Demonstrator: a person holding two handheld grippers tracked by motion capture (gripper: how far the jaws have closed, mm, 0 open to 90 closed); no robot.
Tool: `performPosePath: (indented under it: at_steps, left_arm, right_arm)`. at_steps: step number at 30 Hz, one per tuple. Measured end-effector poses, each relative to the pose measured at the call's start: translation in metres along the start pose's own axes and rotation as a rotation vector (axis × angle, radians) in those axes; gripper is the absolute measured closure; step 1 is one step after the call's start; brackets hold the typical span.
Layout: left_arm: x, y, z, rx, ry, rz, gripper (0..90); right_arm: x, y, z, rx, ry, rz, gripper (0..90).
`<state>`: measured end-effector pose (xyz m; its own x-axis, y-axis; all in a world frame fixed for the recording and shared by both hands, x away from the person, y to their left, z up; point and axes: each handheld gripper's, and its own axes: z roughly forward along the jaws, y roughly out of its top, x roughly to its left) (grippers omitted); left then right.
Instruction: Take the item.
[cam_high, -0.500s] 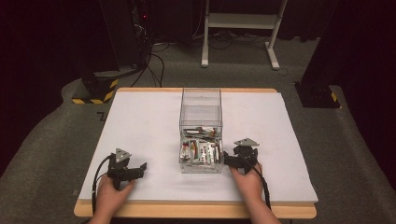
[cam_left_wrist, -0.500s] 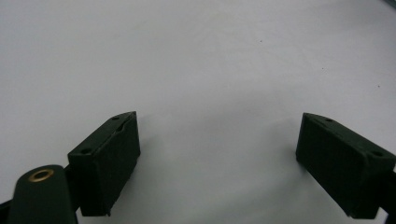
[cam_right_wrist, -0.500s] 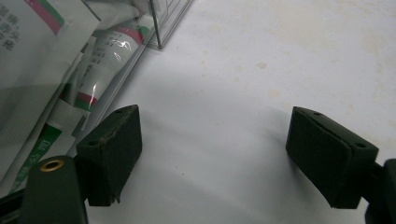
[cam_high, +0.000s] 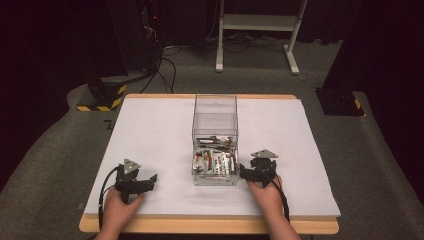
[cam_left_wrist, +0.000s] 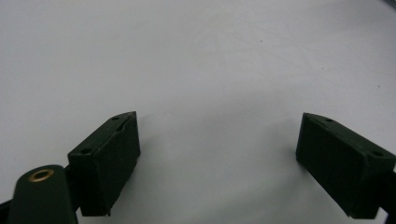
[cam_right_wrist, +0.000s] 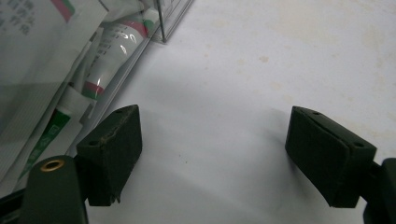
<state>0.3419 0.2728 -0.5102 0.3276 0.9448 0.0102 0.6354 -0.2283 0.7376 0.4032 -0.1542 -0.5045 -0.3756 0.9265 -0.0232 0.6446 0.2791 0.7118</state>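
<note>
Since the earlier frame almost nothing is shifting: both hands are sitting in the same places on the counter (cam_high: 150, 130), and the clear box (cam_high: 215, 140) is standing exactly where it was.

I am holding the right gripper (cam_high: 248, 174) just beside the box's near right corner, its jaws spread wide with only bare white surface between them. In the right gripper view the box's clear wall (cam_right_wrist: 140, 51) is running close past the left-hand jaw, with the packed tubes and sachets (cam_right_wrist: 100, 56) pressing against it from inside. The left gripper (cam_high: 148, 181) is resting well apart from the box, near the counter's front left, jaws likewise spread and pinching nothing.

The box is sitting mid-counter, its near half stuffed with the packets (cam_high: 215, 161), its far half looking empty.

My worry from here is the light box. If I am swinging the right gripper inward carelessly, a jaw could be clipping the wall and skidding or tipping the whole thing, spilling packets. Reaching in over the tall rim, I could be catching it too.
</note>
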Motion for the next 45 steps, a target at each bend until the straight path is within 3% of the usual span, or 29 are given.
performPosePath:
  at_steps: [9, 16, 21, 38, 45]
  left_arm:
    - [0.0, 0.0, 0.0, -0.001, 0.001, 0.0, 13.7]
    - [0.0, 0.0, 0.0, 0.001, 0.0, 0.0, 13.8]
    - [0.0, 0.0, 0.0, 0.001, -0.001, 0.0, 13.8]
    - [0.0, 0.0, 0.0, 0.002, 0.0, 0.002, 13.8]
    - [0.0, 0.0, 0.0, 0.002, 0.0, 0.002, 13.7]
  right_arm:
    - [-0.001, -0.006, -0.005, 0.001, 0.035, -0.028, 15.3]
    - [-0.001, -0.01, -0.01, 0.006, 0.031, -0.032, 14.3]
    - [-0.003, -0.01, -0.013, -0.011, 0.025, -0.054, 14.3]
    - [-0.01, -0.003, -0.03, -0.065, 0.031, -0.057, 14.3]
    - [-0.01, 0.0, -0.035, -0.082, 0.063, -0.06, 14.2]
